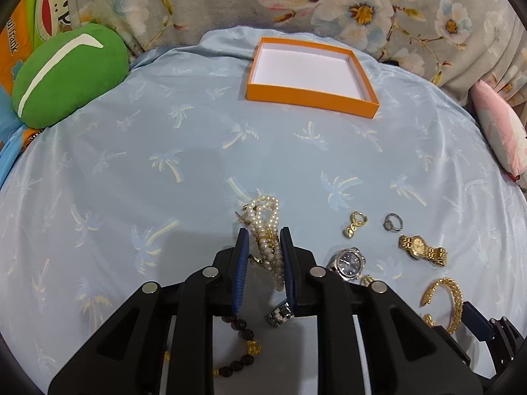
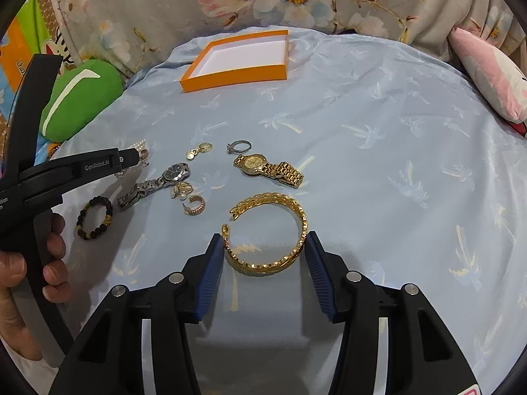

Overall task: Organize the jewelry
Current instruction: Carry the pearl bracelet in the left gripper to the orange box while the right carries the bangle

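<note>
My left gripper is shut on a pearl bracelet, its blue pads pressing both sides of the strands. My right gripper is open around a gold cuff bangle that lies on the blue cloth, pads just beside its two sides. An empty orange box with a white inside stands at the far middle; it also shows in the right wrist view. A silver watch, gold watch, silver ring, gold earrings and a dark bead bracelet lie on the cloth.
The blue palm-print cloth covers a bed. A green cushion lies at the far left, a pink pillow at the far right, and floral bedding behind the box. A hand holds the left gripper's handle.
</note>
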A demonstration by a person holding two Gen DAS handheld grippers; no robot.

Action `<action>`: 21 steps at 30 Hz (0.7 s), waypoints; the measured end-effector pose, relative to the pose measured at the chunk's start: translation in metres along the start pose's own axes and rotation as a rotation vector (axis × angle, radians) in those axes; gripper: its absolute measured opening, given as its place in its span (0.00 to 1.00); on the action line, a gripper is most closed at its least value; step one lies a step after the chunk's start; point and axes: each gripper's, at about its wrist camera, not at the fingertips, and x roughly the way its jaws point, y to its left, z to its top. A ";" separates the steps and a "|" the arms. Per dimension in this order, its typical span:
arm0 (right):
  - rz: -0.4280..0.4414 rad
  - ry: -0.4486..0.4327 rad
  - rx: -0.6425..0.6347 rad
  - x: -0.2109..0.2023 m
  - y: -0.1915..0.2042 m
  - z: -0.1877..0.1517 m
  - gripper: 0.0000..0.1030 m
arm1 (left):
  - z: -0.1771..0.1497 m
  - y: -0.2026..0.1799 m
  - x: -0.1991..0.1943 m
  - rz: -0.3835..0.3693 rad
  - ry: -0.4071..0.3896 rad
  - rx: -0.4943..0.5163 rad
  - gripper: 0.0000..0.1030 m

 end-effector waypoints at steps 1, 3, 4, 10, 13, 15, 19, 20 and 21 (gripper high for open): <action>0.003 -0.005 0.001 -0.002 0.000 0.001 0.48 | 0.000 0.000 -0.004 -0.002 -0.007 0.002 0.18; 0.012 -0.020 0.003 -0.007 0.001 0.006 0.48 | 0.003 0.001 -0.011 -0.011 -0.020 0.005 0.18; 0.015 -0.030 0.002 -0.011 0.001 0.011 0.48 | 0.005 0.001 -0.014 -0.014 -0.026 0.007 0.18; 0.071 -0.074 0.012 -0.018 -0.003 0.050 0.48 | 0.028 0.003 -0.030 -0.033 -0.066 0.016 0.18; 0.102 -0.097 0.012 -0.012 -0.006 0.080 0.48 | 0.047 0.004 -0.027 -0.040 -0.077 0.019 0.18; 0.118 -0.121 0.010 -0.004 -0.007 0.107 0.48 | 0.062 0.003 -0.023 -0.032 -0.095 0.034 0.18; 0.123 -0.150 -0.008 0.021 -0.007 0.155 0.48 | 0.099 -0.002 -0.006 -0.032 -0.112 0.049 0.18; 0.125 -0.151 -0.010 0.031 -0.007 0.169 0.48 | 0.111 -0.004 0.001 -0.033 -0.116 0.051 0.18; 0.130 -0.151 -0.010 0.041 -0.007 0.181 0.48 | 0.120 -0.006 0.007 -0.035 -0.119 0.052 0.18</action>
